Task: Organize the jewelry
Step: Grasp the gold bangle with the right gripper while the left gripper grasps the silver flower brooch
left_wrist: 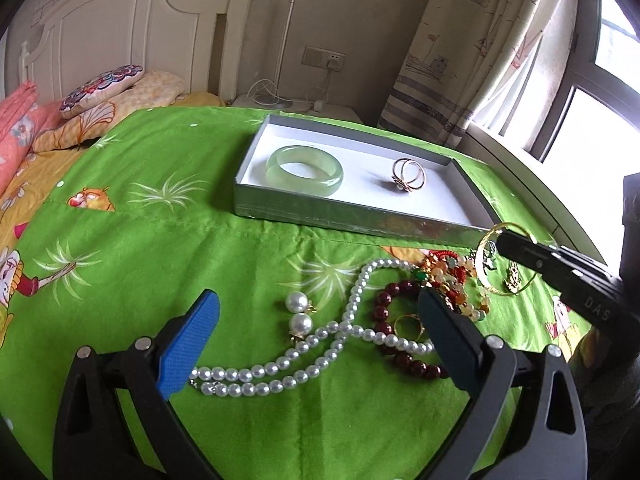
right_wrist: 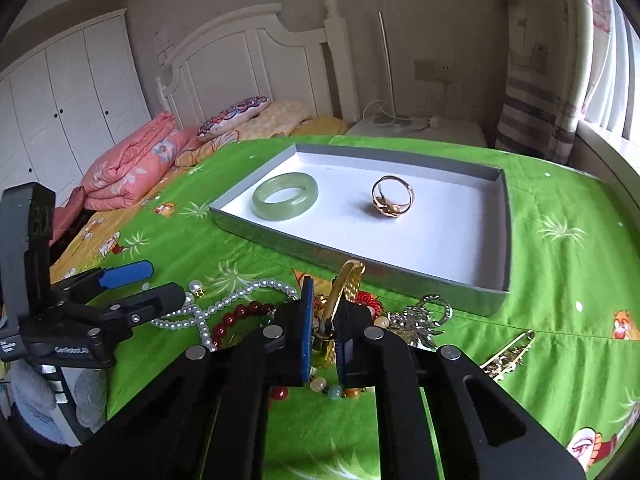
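My right gripper (right_wrist: 325, 300) is shut on a thin gold bangle (right_wrist: 347, 280), which stands on edge between its pads just in front of the grey box (right_wrist: 400, 274). In the left wrist view the same gripper (left_wrist: 502, 240) pinches the bangle (left_wrist: 486, 276) at its top. Inside the box lie a green jade bangle (left_wrist: 304, 170) and a gold ring (left_wrist: 408, 174). My left gripper (left_wrist: 318, 300) hangs open above a pearl necklace (left_wrist: 280, 368), two pearl earrings (left_wrist: 298, 312) and a dark red bead bracelet (left_wrist: 384, 312), touching none of them.
A multicoloured bead bracelet (left_wrist: 452, 276), a small gold ring (left_wrist: 408, 324), a silver brooch (right_wrist: 420, 320) and a gold pin (right_wrist: 508, 356) lie on the green bedspread (left_wrist: 160, 240). Pillows and a folded pink quilt (right_wrist: 128, 168) are at the bed's head.
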### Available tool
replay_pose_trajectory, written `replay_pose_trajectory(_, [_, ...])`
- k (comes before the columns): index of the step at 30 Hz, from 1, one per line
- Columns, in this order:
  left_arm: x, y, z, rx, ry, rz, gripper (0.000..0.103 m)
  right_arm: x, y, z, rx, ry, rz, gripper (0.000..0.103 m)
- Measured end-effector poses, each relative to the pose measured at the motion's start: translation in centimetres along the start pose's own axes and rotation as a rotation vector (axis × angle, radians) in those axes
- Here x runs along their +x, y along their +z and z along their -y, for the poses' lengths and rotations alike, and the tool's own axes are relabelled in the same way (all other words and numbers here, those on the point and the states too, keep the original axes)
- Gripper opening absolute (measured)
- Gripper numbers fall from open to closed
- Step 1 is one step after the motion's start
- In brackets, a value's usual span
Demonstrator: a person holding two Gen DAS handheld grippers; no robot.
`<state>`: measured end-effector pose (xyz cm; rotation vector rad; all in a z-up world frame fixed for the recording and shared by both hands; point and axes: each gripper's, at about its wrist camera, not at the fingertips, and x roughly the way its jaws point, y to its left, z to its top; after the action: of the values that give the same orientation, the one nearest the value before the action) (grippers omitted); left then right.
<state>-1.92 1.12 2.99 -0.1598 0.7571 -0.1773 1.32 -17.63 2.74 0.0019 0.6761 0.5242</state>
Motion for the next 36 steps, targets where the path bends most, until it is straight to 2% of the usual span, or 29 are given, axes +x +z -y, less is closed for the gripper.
replay_pose_trajectory(3, [0.4,0.8,2.1,0.044,-0.05,-0.019,0.098,-3.0,-0.4,1.9,0.037,-0.019,0.06,0.009])
replay_pose_trajectory(7, [1.3,2.1,6.8,0.165,-0.079,-0.03,0.098,-6.2,-1.1,5.2,0.103,-0.051,0.119,0.009])
replay_pose_trajectory(11, [3.6,2.8,11.6,0.297,-0.078,-0.061,0.098,-7.5,-2.2,8.2,0.181,-0.056,0.133,0.009])
replay_pose_trajectory(13, [5.2,3.0,13.2,0.326,-0.081,-0.093,0.098,-7.6,-2.8,9.1,0.202,-0.057,0.132,0.009])
replay_pose_trajectory(15, [6.6,3.1,14.2,0.344,-0.079,-0.121,0.092,-7.7,-3.4,9.5,0.217,-0.049,0.133,0.009])
replay_pose_trajectory(21, [9.8,3.2,16.5,0.442,-0.038,-0.154,0.088,-7.6,-4.2,10.2,0.243,-0.028,0.141,0.009])
replay_pose_trajectory(25, [10.2,3.3,17.8,0.499,-0.013,-0.13,0.088,-7.5,-4.5,10.8,0.269,-0.01,0.138,0.009])
replay_pose_trajectory(26, [10.3,3.2,18.3,0.521,-0.012,-0.129,0.085,-7.6,-4.6,10.9,0.275,-0.005,0.143,0.009])
replay_pose_trajectory(31, [10.8,2.3,20.0,0.615,0.091,-0.12,0.081,-7.7,-4.7,11.1,0.278,-0.003,0.149,0.009])
replay_pose_trajectory(34, [10.6,2.1,20.0,0.636,0.144,-0.113,0.068,-7.7,-4.8,11.0,0.281,-0.003,0.147,0.009])
replay_pose_trajectory(35, [10.4,2.0,20.0,0.645,0.153,-0.113,0.061,-7.7,-4.8,11.0,0.281,-0.003,0.146,0.009])
replay_pose_trajectory(36, [10.2,2.0,19.8,0.641,0.127,-0.133,0.05,-7.7,-4.8,10.9,0.28,-0.004,0.146,0.009])
